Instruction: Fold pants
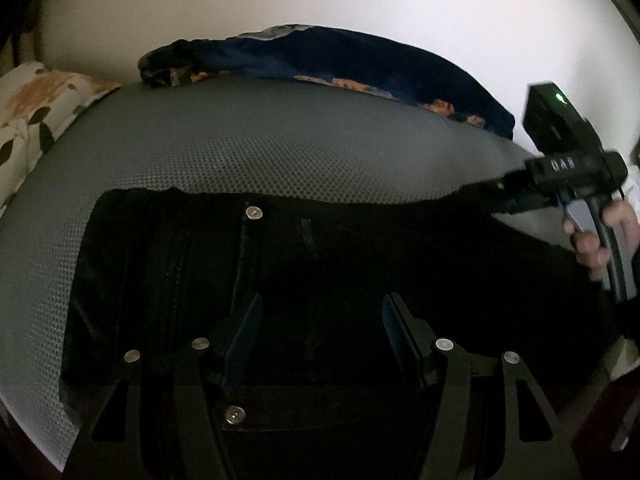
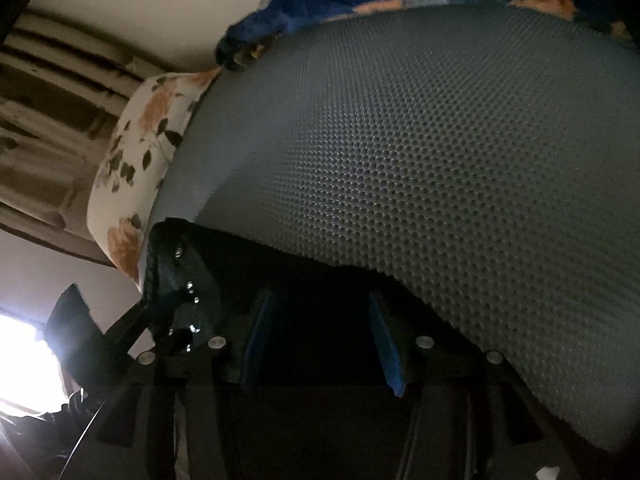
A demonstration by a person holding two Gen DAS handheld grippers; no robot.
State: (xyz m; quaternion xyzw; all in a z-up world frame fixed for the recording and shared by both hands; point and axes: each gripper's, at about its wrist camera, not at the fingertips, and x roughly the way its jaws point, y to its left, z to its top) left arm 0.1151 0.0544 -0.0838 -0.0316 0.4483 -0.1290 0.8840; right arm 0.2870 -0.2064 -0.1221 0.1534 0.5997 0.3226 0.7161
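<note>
The black pants (image 1: 320, 264) lie flat on the grey dimpled mat (image 1: 240, 140), waistband with its metal button (image 1: 253, 212) toward the far side. My left gripper (image 1: 320, 320) is open, its blue-padded fingers (image 1: 242, 340) spread above the pants' middle. My right gripper (image 2: 320, 320) is open over the dark cloth (image 2: 320, 280) at the mat's near edge. In the left wrist view the right gripper's body (image 1: 560, 176) sits at the pants' right end, held by a hand. The left gripper's body (image 2: 176, 280) shows at the left of the right wrist view.
A dark blue garment with orange print (image 1: 340, 64) lies along the mat's far edge by the white wall. A floral pillow (image 1: 32, 108) sits at the far left, also in the right wrist view (image 2: 136, 152). A bright window (image 2: 20, 360) shows at lower left.
</note>
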